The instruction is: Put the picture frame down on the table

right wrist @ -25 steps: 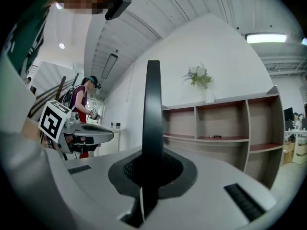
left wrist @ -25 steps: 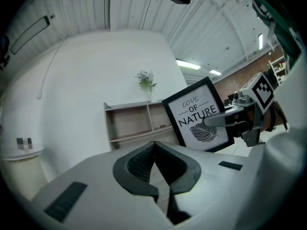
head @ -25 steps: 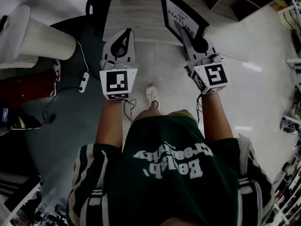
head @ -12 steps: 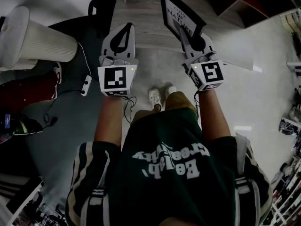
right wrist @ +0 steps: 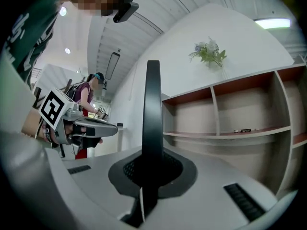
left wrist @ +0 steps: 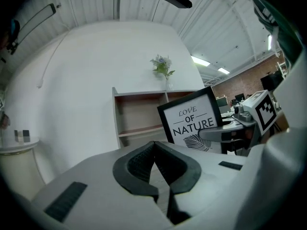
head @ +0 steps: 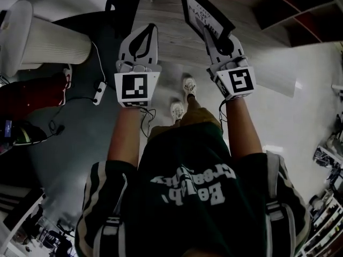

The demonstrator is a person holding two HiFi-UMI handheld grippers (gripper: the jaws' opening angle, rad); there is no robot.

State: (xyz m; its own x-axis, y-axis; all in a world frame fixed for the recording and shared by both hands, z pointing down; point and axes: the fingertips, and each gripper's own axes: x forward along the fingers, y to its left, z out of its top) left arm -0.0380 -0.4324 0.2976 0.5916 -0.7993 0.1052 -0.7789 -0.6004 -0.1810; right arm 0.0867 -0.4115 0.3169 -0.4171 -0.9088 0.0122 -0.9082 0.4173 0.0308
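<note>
Picture frame (head: 205,15) stood upright, its lower edge clenched in the right tongs (head: 214,39), above the far wooden bench (head: 171,42). Left tongs (head: 150,31) were closed on nothing. Carrying step, seemingly; next came lowering it onto the bench, then releasing.

black picture frame (head: 206,12) reading "love of nature", held upright, edge clamped in right tongs (head: 218,42).

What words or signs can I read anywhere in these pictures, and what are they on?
"LOVE OF NATURE": printed on the picture frame.
On the shirt: a print seen upside down, too distorted to read surely.
On the marker cube: a black-and-white square pattern, no words.
</note>
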